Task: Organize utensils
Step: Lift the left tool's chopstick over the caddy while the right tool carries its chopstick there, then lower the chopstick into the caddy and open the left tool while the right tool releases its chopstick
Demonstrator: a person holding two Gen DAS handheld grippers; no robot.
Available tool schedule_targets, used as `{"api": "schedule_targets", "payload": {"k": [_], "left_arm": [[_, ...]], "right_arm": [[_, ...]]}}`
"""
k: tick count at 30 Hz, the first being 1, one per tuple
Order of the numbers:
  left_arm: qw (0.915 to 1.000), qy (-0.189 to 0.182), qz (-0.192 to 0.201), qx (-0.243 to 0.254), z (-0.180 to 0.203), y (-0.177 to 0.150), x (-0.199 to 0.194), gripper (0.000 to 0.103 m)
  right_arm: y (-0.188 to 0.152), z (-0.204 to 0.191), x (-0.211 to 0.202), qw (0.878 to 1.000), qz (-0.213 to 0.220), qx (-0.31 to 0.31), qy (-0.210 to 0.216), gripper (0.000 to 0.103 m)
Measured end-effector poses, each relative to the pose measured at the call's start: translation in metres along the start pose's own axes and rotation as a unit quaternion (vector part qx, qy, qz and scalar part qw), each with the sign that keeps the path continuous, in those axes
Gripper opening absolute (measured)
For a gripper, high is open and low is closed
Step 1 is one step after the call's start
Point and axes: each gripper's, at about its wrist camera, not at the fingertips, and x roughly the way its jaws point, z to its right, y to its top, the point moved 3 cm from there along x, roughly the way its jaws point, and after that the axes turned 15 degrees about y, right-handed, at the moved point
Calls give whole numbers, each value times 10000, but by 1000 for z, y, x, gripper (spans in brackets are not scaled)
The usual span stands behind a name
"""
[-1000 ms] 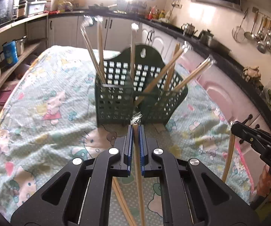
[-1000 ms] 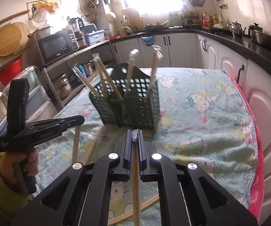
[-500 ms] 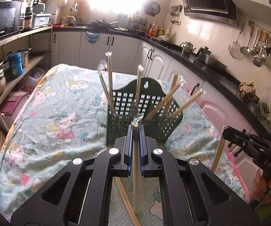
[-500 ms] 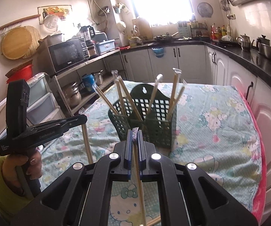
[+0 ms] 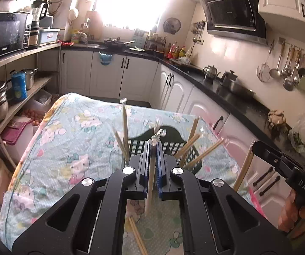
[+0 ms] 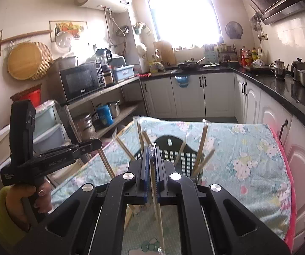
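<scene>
My left gripper point(image 5: 152, 148) is shut on a wrapped wooden chopstick point(image 5: 150, 187) that hangs down above the table. My right gripper point(image 6: 151, 150) is shut on another wrapped chopstick point(image 6: 157, 212), also hanging. Just beyond both stands the dark green slotted basket point(image 5: 173, 136) point(image 6: 171, 142) with several chopsticks point(image 5: 124, 127) leaning in it. In the left wrist view the right gripper point(image 5: 253, 145) appears at the right with its chopstick point(image 5: 243, 170). In the right wrist view the left gripper point(image 6: 99, 143) shows at the left, a hand around its handle.
A cartoon-print cloth covers the table point(image 5: 67, 148). Loose chopsticks point(image 5: 137, 235) point(image 6: 129, 214) lie on it below the grippers. White cabinets and a black counter point(image 5: 226, 89) run along the right. Shelves with pots and a microwave point(image 6: 80, 82) stand to the left.
Both grippers have risen with their chopsticks and tilted up. The basket now sits lower in both views, partly behind the fingers. The lower chopstick ends hang higher above the cloth.
</scene>
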Motion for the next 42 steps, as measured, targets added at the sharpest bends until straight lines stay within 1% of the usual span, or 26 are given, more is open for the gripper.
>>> {"api": "schedule_targets", "payload": {"k": [10,17,22,29,33,38,42], "left_arm": [[9992,-45,351,-165,3,35,-2,1],[9977,61,601,-293,1,59,2,1],[9961,171,784,-378,0,71,7,1],[9949,290,902,-334,2,72,20,1],[9956,274,842,-301,3,68,28,1],[9963,257,754,-315,0,59,42,1],[9970,245,677,-276,-1,51,51,1]], "right_arm": [[32,14,-1,9990,375,-76,-228,5],[55,30,1,9969,678,-75,-387,5],[69,36,8,9949,861,-131,-513,5],[80,50,21,9902,1100,-259,-815,5],[84,61,29,9893,1205,-161,-806,5],[88,66,36,9863,1441,-198,-776,5],[84,71,44,9842,1590,-201,-758,5]]}}
